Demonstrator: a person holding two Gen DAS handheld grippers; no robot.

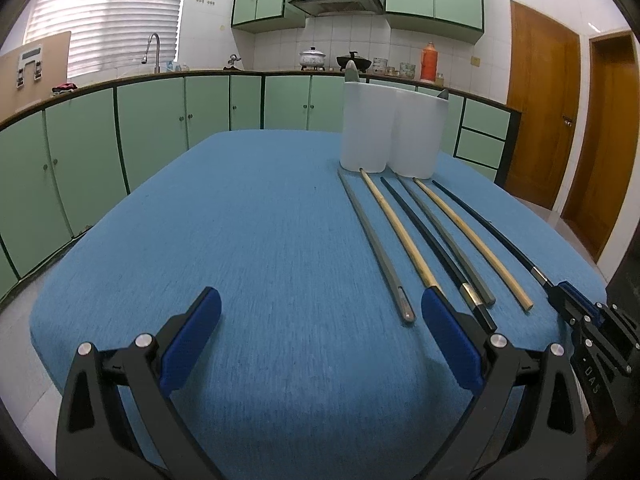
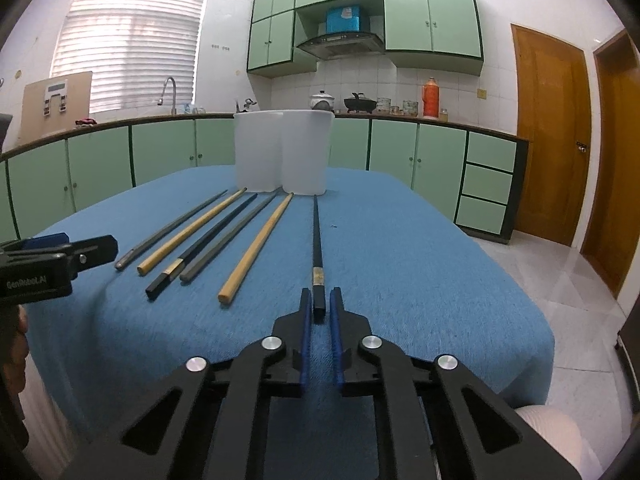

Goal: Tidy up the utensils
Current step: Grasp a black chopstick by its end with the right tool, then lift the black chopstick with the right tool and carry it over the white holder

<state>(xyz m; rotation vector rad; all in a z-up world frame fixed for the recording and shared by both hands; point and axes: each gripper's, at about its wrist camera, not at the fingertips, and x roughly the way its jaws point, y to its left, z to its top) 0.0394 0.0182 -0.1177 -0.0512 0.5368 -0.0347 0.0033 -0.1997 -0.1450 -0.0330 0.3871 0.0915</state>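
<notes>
Several chopsticks lie side by side on the blue tablecloth: two grey, two bamboo, two black. A white two-part holder stands at their far ends, also in the right wrist view. My right gripper has its jaws narrowed around the near end of the rightmost black chopstick, which still lies on the cloth; a small gap shows on each side. My left gripper is wide open and empty, low over the cloth, left of the grey chopstick. The right gripper also shows in the left wrist view.
The table edge drops off close on the right and near sides. Green kitchen cabinets and a counter with pots and a thermos run behind the table. Wooden doors stand at the right.
</notes>
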